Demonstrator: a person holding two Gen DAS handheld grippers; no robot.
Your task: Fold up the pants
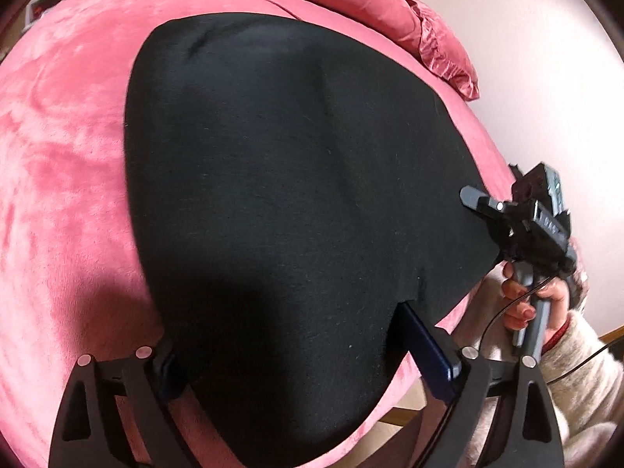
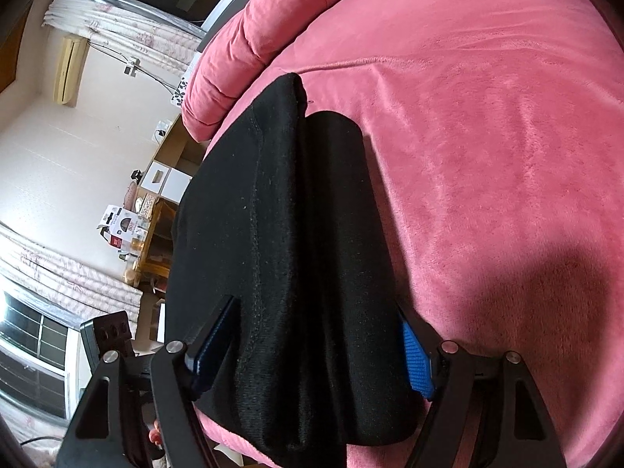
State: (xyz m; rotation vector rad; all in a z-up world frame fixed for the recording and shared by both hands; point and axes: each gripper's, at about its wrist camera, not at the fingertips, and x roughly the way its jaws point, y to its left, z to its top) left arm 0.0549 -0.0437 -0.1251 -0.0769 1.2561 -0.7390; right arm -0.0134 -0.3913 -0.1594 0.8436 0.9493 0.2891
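Observation:
Black pants (image 1: 296, 163) lie folded flat on a pink bed (image 1: 66, 195). My left gripper (image 1: 286, 327) is at their near edge with jaws wide apart. The fabric drapes between the jaws and covers part of the left finger, and the blue pad (image 1: 427, 345) of the right finger shows bare. My right gripper (image 1: 479, 204) sits at the pants' right edge, held by a hand (image 1: 522, 308). In the right wrist view the folded pants (image 2: 280, 202) run between the wide jaws of the right gripper (image 2: 316, 310), layered with a stitched seam on the left. Neither pad visibly presses on them.
A pink pillow or rolled duvet (image 1: 390, 11) lies along the bed's far side. A pale wall (image 1: 546, 78) stands close to the right. Beyond the bed edge are a wooden shelf with boxes (image 2: 156, 234), curtains and a window (image 2: 35, 351).

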